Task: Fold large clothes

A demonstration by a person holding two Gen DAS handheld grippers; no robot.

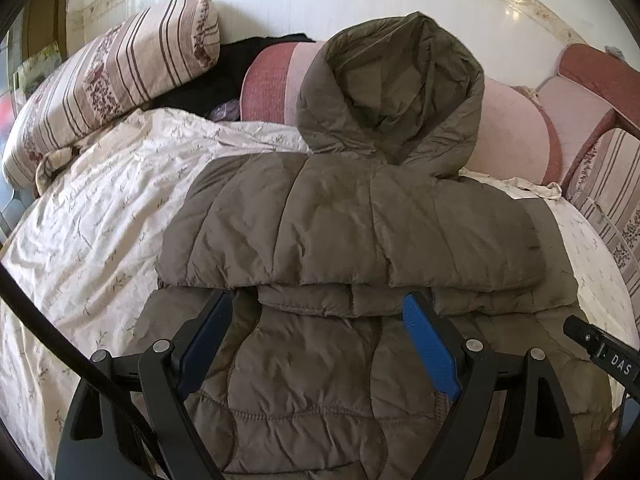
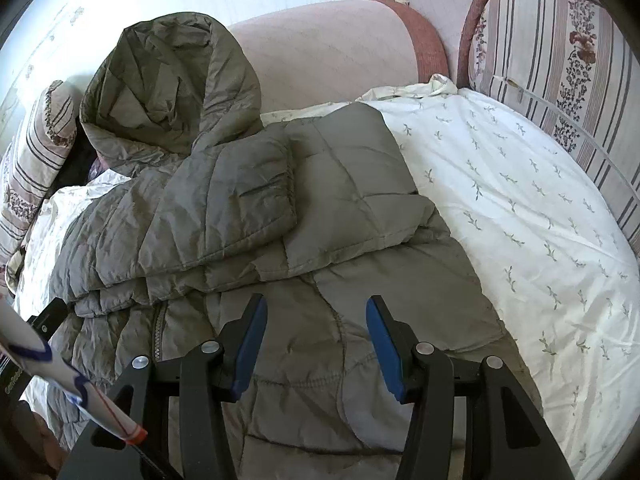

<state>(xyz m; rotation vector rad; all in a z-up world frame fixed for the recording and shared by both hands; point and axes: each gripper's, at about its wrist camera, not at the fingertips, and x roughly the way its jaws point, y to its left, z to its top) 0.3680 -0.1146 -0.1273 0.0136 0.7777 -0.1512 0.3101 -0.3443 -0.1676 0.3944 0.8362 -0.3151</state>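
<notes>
Each camera sits just behind its own gripper and looks forward and steeply down along the jaws, close above a jacket (image 1: 340,232) spread on a bed (image 1: 100,208). The left wrist view faces the jacket nearly head-on, with its hood (image 1: 392,92) at the top centre and a striped pillow (image 1: 112,76) far left. The right wrist view stands further right, so the hood (image 2: 168,88) sits upper left and bare sheet (image 2: 520,200) fills the right. Both views share the jacket, the hood, the pink headboard (image 2: 328,52) and that pillow.
</notes>
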